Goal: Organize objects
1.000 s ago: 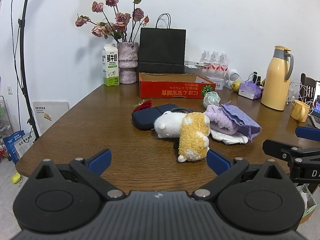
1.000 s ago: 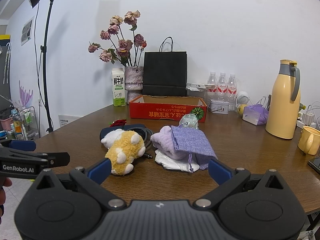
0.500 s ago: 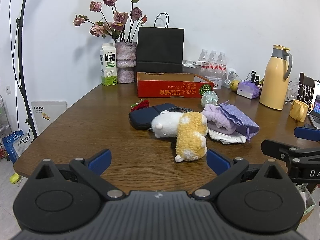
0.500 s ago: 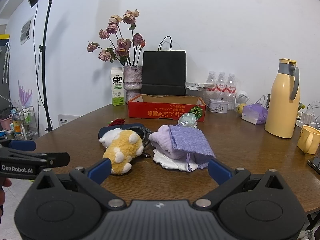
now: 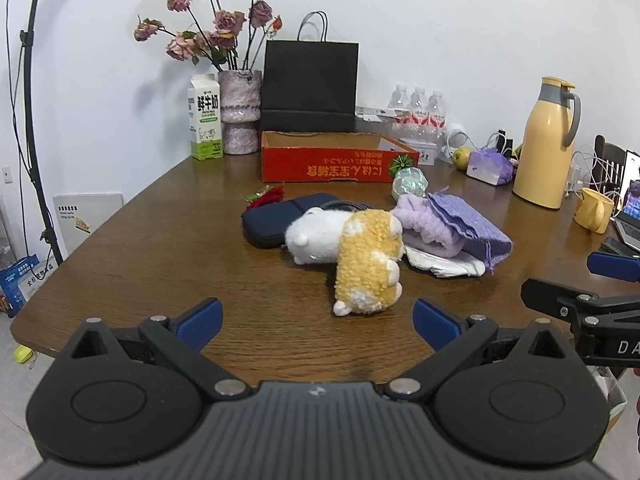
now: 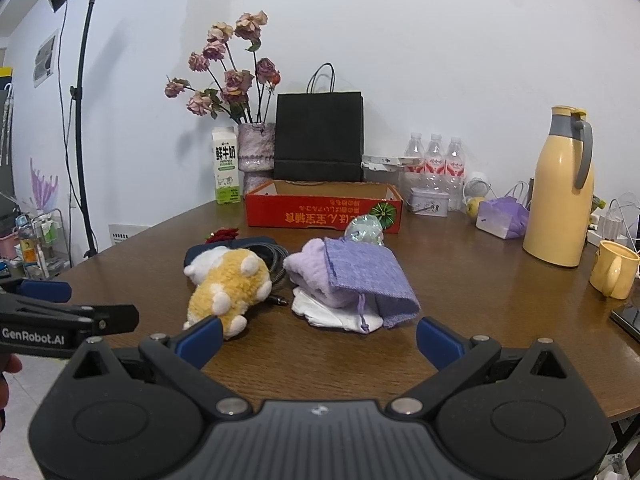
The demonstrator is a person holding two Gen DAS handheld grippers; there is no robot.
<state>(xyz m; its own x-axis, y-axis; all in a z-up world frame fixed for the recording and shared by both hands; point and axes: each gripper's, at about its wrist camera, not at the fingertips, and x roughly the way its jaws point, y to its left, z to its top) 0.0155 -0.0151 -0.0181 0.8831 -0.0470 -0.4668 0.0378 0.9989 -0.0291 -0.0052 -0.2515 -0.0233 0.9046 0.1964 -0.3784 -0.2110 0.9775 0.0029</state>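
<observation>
A yellow and white plush toy point(image 5: 360, 256) point(image 6: 230, 284) lies mid-table over a dark blue pouch point(image 5: 276, 218) and a black cable point(image 6: 276, 258). Beside it sits a lilac towel point(image 5: 426, 222) under a purple drawstring bag point(image 5: 470, 226) point(image 6: 362, 276), on white cloth point(image 6: 336, 314). A small red flower point(image 5: 268, 196) and an iridescent ball point(image 5: 408, 186) lie further back, before an open red cardboard box point(image 5: 324, 160) point(image 6: 324, 210). My left gripper point(image 5: 316, 320) is open, just short of the plush. My right gripper point(image 6: 318, 338) is open in front of the purple bag. Both are empty.
Along the wall stand a milk carton point(image 5: 205, 118), a vase of dried roses point(image 5: 239, 118), a black paper bag point(image 5: 310, 86), water bottles point(image 6: 436, 164) and a yellow thermos point(image 6: 560, 188). A yellow mug point(image 6: 614, 274) and a phone point(image 6: 628, 318) sit at the right edge.
Both grippers have crept slightly forward toward the pile; the objects look a little larger and lower. Nothing on the table has moved. Both stay open.
</observation>
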